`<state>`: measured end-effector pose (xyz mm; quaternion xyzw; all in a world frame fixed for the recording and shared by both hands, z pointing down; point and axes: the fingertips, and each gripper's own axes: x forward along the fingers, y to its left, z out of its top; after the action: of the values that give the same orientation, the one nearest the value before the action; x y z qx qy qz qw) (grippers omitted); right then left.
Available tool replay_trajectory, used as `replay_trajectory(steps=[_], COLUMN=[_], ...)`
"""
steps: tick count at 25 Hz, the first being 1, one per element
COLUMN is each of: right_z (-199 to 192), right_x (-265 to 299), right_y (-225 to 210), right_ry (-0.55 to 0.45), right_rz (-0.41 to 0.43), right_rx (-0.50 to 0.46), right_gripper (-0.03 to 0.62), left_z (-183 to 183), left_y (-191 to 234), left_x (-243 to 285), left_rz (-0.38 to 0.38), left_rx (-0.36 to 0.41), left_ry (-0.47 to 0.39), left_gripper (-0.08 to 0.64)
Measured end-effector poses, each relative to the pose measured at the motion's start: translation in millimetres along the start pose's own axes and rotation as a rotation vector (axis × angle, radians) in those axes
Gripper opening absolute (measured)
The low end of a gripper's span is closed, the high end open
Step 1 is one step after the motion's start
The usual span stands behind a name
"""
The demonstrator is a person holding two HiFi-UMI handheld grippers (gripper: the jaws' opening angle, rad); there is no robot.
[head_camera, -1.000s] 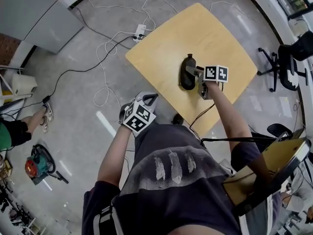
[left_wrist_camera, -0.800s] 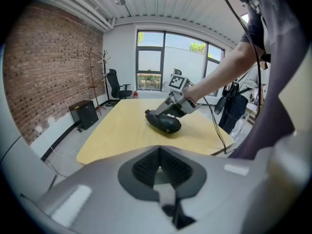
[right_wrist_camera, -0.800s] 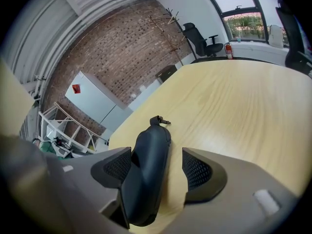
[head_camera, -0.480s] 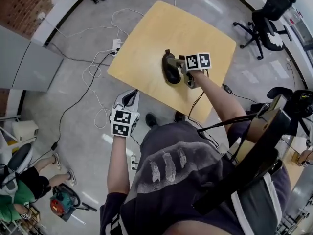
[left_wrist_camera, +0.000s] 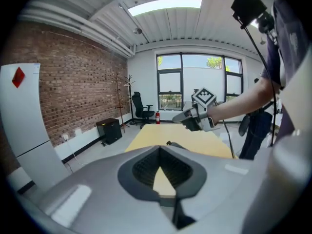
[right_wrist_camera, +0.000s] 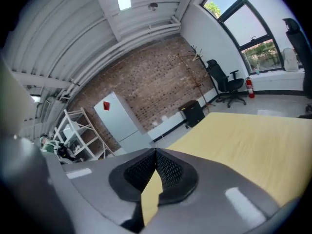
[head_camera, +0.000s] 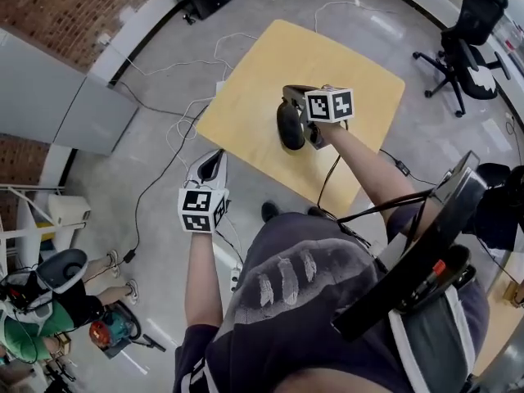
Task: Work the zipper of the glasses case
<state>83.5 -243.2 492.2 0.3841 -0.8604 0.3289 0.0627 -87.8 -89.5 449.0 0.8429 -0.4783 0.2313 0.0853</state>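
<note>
Upper centre, the dark oval glasses case (head_camera: pixel 286 131) lies up-down on the yellow wooden table (head_camera: pixel 348 60) beside your right gripper (head_camera: pixel 291 97), whose jaws have just been closing together on nothing; your left gripper (head_camera: pixel 214 157), likewise pressed together empty, hangs lower-left, well apart.

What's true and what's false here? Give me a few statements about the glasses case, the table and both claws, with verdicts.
1. The glasses case lies on the yellow table. True.
2. The right claw grips the glasses case. False: its jaws have just closed, and nothing is between them.
3. The left claw is shut and empty. True.
4. The left claw hangs over the table. False: it is beside the table, over the floor.
</note>
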Motion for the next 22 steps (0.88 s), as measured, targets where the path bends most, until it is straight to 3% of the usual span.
replay_trajectory(steps=[6,10,18,22], right_z=[23,15,22,5], right_x=[-47,-64,-83,-92], right_y=[53,86,142,189], right_ry=[-0.073,-0.046,-0.014,0.007], right_rz=[0.258,0.411,0.596,0.713], right_rx=[-0.105,-0.178,-0.063,-0.069], right_gripper=[0.002,0.002,0.002,0.002], left_z=[36,52,87,73], left_y=[-52,-63,-79,-83], left_x=[-1,-16,-85,-120], left_rz=[0.066,0.19,0.344,0.375], left_rx=[-0.026,-0.047,-0.151,-0.203], left_ry=[-0.031,-0.089,-0.185,-0.186], left_gripper=[-0.002,-0.015,-0.002,-0.002])
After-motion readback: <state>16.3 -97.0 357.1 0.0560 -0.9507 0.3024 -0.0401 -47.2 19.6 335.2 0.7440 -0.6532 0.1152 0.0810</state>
